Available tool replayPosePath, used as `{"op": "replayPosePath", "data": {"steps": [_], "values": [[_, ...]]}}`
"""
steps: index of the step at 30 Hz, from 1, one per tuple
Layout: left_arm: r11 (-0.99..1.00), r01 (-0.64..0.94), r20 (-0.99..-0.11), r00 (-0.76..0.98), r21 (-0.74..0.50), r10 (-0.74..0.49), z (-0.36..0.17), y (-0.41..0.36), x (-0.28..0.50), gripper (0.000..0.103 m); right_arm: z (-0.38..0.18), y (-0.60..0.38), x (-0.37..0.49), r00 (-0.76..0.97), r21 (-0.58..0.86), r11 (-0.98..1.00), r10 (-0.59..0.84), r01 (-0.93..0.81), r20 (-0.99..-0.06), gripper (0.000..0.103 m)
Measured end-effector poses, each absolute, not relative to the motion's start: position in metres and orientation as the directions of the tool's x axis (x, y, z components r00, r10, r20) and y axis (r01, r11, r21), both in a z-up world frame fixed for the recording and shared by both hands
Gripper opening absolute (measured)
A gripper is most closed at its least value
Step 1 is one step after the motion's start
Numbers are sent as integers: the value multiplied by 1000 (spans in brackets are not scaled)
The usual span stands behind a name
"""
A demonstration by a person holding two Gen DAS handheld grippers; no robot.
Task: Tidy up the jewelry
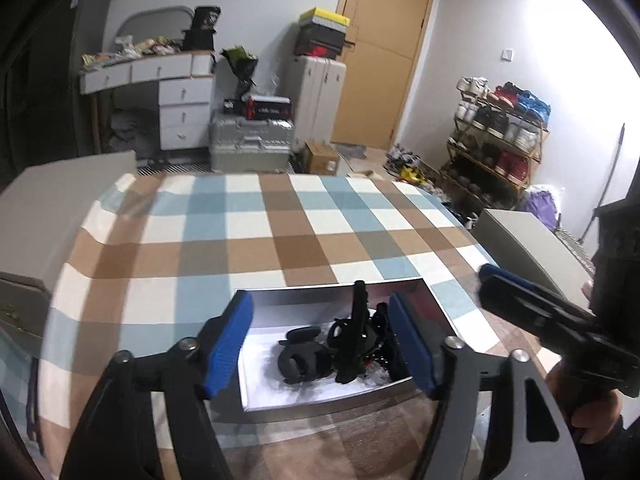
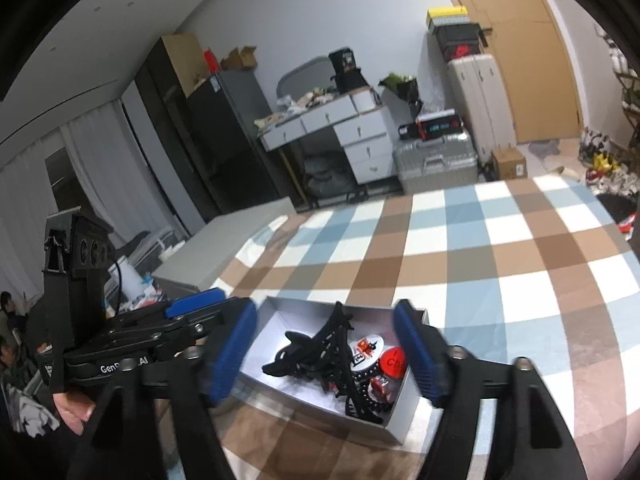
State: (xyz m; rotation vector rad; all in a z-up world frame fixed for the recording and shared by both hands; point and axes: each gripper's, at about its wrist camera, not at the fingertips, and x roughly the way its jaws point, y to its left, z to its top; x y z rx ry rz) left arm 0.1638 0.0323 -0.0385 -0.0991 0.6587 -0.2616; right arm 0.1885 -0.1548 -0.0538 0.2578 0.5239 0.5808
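A white open box (image 1: pixel 276 396) sits on the checked tablecloth near the front edge; it also shows in the right wrist view (image 2: pixel 396 420). Inside lie black hair clips (image 1: pixel 352 340) and black rings (image 1: pixel 300 356), seen from the right as black clips (image 2: pixel 320 352), round red-and-white badges (image 2: pixel 382 354) and dark beads (image 2: pixel 366 388). My left gripper (image 1: pixel 320 344) is open, its blue pads either side of the box, holding nothing. My right gripper (image 2: pixel 326 350) is open above the box, empty. The right gripper also shows at the right of the left wrist view (image 1: pixel 552 320).
The blue, brown and white checked tablecloth (image 1: pixel 280 232) covers the table. White low furniture (image 1: pixel 528 240) stands at the right and more (image 2: pixel 224 240) at the left. Beyond are suitcases, a desk, a shoe rack and a door.
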Motion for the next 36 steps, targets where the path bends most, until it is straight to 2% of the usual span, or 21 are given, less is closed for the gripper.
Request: {"op": "replayPosePath", "data": {"steps": [1, 4, 13, 14, 16, 20, 27, 36], "values": [[967, 194, -584, 770, -167, -256, -38, 34, 162, 71, -52, -155, 185, 717, 370, 811, 578, -453, -388, 93], [973, 155, -555, 801, -170, -224, -37, 39, 156, 82, -47, -155, 172, 749, 350, 823, 559, -448, -357, 102], [991, 40, -453, 887, -125, -93, -30, 41, 126, 86, -34, -147, 135, 820, 224, 867, 495, -445, -287, 103], [993, 27, -439, 895, -117, -76, -29, 40, 122, 88, -32, -147, 130, 828, 210, 871, 489, -445, -274, 103], [996, 5, -400, 916, -94, -43, -26, 39, 112, 101, -30, -146, 121, 842, 189, 877, 478, -442, -250, 103], [998, -4, -311, 950, -66, -17, -22, 38, 94, 102, -28, -148, 106, 868, 160, 891, 452, -425, -209, 103], [999, -32, -272, 962, -44, 19, -30, 40, 83, 102, -35, -152, 86, 905, 102, 917, 398, -386, -149, 103], [994, -98, -223, 971, -40, 87, -43, 48, 72, 102, -50, -154, 75, 939, 19, 947, 320, -320, -126, 103]]}}
